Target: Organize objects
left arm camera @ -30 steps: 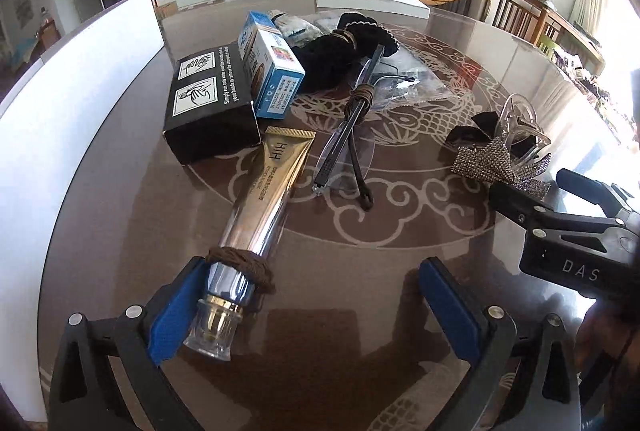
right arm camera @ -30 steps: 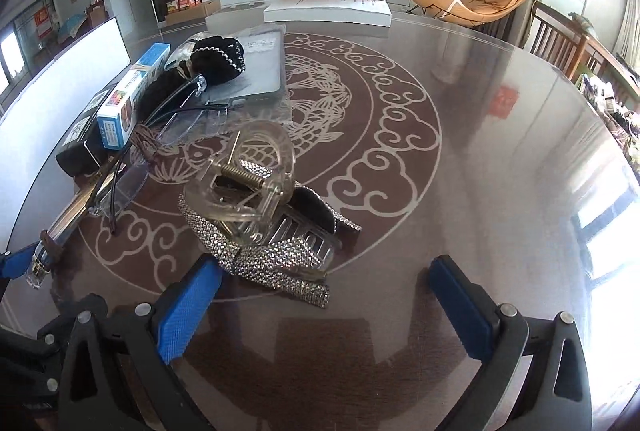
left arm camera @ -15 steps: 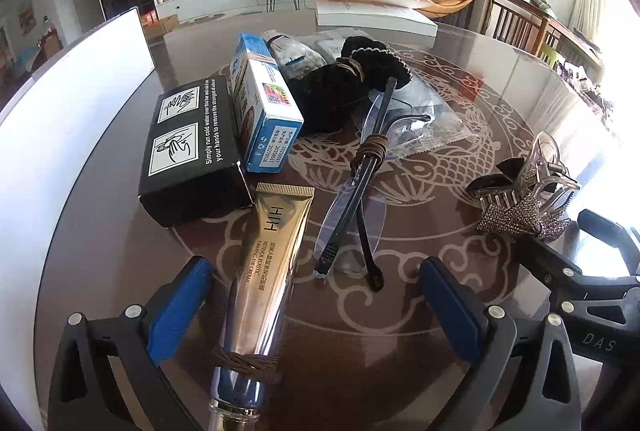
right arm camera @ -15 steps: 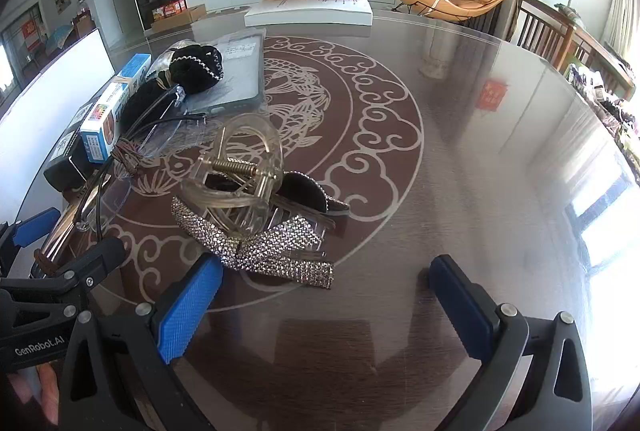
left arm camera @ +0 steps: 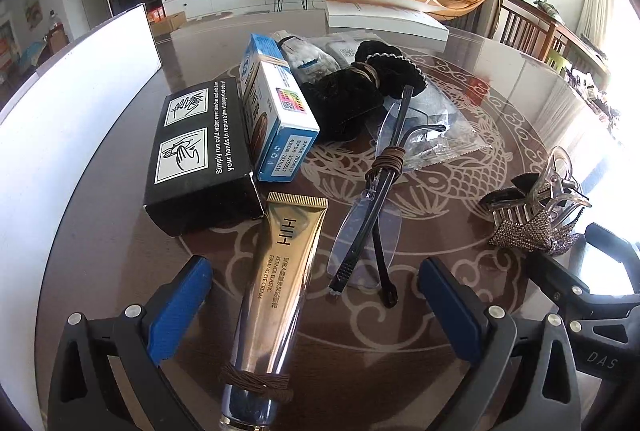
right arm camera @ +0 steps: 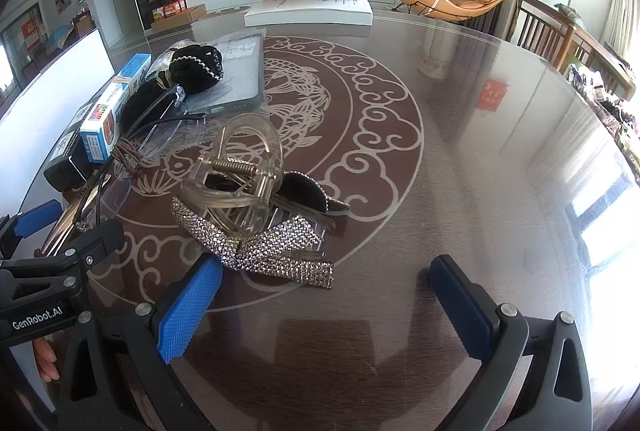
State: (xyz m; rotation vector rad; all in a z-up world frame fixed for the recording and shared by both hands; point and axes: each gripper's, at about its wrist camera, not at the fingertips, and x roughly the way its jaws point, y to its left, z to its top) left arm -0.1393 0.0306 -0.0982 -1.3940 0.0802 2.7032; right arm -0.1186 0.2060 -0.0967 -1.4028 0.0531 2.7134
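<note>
The left gripper (left arm camera: pixel 312 307), spread and empty, has pulled back from the gold tube (left arm camera: pixel 276 287), leaving it placed beside the black box (left arm camera: pixel 200 155)

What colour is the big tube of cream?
Shiny gold, turning silver near its cap; the tube shows best in the left wrist view.

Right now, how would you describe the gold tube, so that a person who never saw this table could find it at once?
Look at the round dark table with the pale dragon pattern, on its left side, where a black box lies. The gold tube lies just in front of that box, with folded glasses to its right. It alone is shiny gold, with a brown band around its cap end.
</note>
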